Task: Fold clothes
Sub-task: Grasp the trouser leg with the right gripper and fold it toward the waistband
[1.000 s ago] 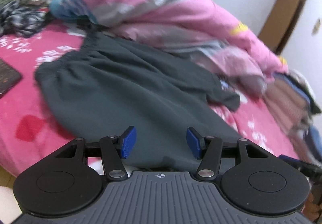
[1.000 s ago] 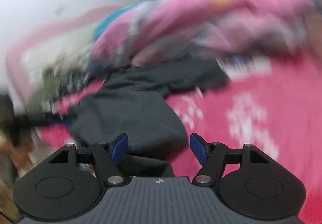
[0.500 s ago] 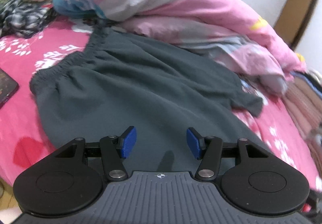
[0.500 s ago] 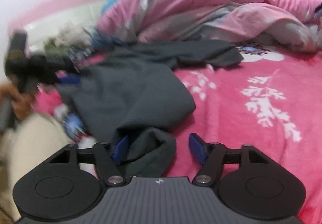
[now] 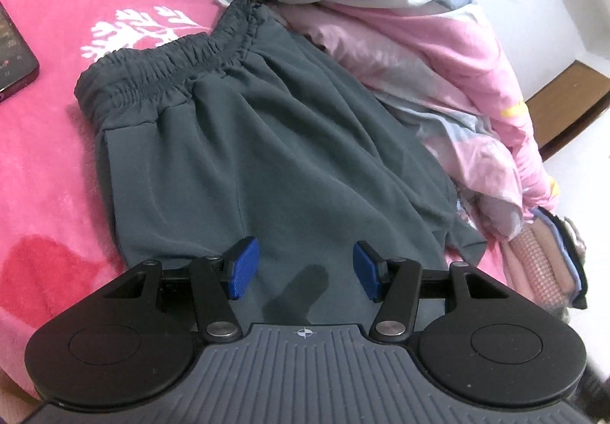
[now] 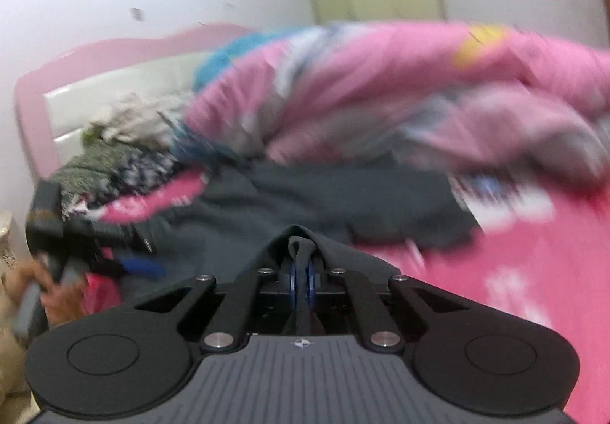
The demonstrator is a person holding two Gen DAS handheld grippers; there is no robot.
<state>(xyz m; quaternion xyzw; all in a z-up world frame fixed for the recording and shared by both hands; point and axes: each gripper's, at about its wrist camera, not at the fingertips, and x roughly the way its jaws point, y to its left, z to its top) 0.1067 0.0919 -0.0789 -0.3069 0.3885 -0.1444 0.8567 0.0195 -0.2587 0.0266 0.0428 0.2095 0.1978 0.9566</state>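
Dark grey trousers (image 5: 267,164) lie spread on the pink bed sheet (image 5: 45,172), their gathered elastic waistband (image 5: 167,69) at the upper left. Over the trouser fabric near the bed's front edge my left gripper (image 5: 301,271) stands open, nothing between its blue pads. In the blurred right wrist view the same trousers (image 6: 305,206) stretch away from my right gripper (image 6: 301,277), which is shut on a bunched fold of the grey cloth. The left gripper shows there as a blurred dark shape (image 6: 114,233) at the left.
A rumpled pink, grey and blue quilt (image 5: 400,23) is heaped right behind the trousers. A phone (image 5: 11,54) lies on the sheet at far left. Patterned clothes (image 6: 110,164) pile up near the pink headboard (image 6: 95,54). Folded items (image 5: 549,264) sit at far right.
My right gripper closed on the trouser end that lay between its open fingers and lifted it. My left gripper tilted down and moved closer over the trousers, staying open.
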